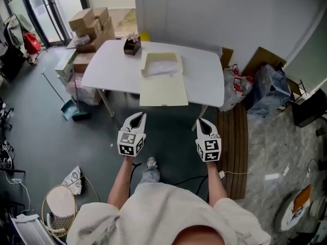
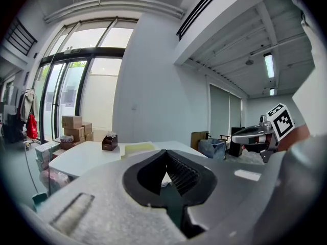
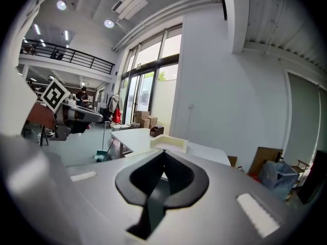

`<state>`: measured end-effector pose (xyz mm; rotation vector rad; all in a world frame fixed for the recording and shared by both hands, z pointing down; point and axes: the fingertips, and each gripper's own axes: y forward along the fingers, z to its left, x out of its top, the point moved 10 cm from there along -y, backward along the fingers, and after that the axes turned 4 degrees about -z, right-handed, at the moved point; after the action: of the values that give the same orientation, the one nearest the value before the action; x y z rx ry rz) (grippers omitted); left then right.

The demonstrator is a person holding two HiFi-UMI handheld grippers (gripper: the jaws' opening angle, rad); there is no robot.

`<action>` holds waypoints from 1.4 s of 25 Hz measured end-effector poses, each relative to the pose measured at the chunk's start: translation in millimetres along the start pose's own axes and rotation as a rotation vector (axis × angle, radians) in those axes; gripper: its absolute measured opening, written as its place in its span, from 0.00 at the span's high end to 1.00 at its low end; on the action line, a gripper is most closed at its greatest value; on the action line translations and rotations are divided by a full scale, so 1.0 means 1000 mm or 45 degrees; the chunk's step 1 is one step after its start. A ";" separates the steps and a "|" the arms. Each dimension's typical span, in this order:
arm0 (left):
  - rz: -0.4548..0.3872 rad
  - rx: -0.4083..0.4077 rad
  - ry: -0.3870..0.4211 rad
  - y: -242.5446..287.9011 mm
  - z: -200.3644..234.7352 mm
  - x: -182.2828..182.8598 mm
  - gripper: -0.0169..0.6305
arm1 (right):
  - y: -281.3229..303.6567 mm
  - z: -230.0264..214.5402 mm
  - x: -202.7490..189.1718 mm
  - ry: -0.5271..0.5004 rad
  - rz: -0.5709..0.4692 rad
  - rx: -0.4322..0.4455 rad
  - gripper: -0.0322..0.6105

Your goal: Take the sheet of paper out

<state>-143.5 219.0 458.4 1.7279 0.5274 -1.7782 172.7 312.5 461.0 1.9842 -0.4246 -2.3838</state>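
Though both are held out in front of the person, the left tool (image 1: 137, 117) and the right tool (image 1: 202, 123) each have their jaws pressed together on nothing. They hang side by side in the air, short of the near edge of the white rounded desk (image 1: 104, 68). On that desk lies a shallow pale-yellow cardboard box (image 1: 151, 61), its flat lid (image 1: 163, 92) folded open toward the person and reaching over the edge. The white sheet of paper (image 1: 163, 68) lies inside the tray, well apart from either tool. By my reckoning the box stands open but the taking-out has not begun: the approach, grasp and lift are all left. A small brown tissue holder (image 1: 132, 46) sits beyond the box.
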 end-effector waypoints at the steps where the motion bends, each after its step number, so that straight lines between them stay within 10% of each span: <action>1: 0.001 -0.009 -0.001 0.010 0.009 0.003 0.97 | 0.012 -0.002 0.004 -0.003 0.003 -0.008 0.95; 17: -0.007 -0.070 -0.007 0.125 0.165 0.030 0.97 | 0.182 -0.004 0.057 -0.071 0.020 -0.082 0.95; 35: 0.033 -0.083 -0.011 0.199 0.205 0.021 0.97 | 0.252 -0.035 0.046 -0.073 0.065 -0.085 0.95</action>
<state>-166.1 -66.3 477.0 1.6751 0.5506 -1.7305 156.7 54.6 464.9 1.8589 -0.3859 -2.3961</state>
